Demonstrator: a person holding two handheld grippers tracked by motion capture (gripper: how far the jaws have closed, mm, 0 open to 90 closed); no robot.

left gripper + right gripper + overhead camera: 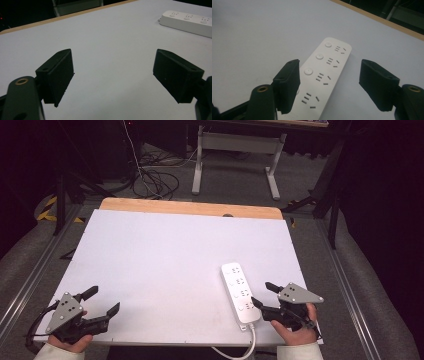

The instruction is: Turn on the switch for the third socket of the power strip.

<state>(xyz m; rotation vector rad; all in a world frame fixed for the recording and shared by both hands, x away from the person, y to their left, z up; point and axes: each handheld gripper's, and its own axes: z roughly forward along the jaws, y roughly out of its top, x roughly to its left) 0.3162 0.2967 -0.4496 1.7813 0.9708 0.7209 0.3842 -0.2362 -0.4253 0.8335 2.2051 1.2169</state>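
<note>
My right gripper (pixel 265 296) gapes wide, empty, beside the power strip (pixel 240 292) — lined up to straddle it; left gripper (pixel 103 301) idles wide, empty.

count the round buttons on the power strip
4 round buttons on the power strip, one beside each socket group in a row; the nearest sits partly behind the right gripper.

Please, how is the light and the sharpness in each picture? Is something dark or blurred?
High view: white table evenly lit, surroundings dark, power strip slightly soft. Left gripper view: dim, the near jaws black with little detail. Right gripper view: dim too, but the power strip's sockets and buttons read clearly.
</note>
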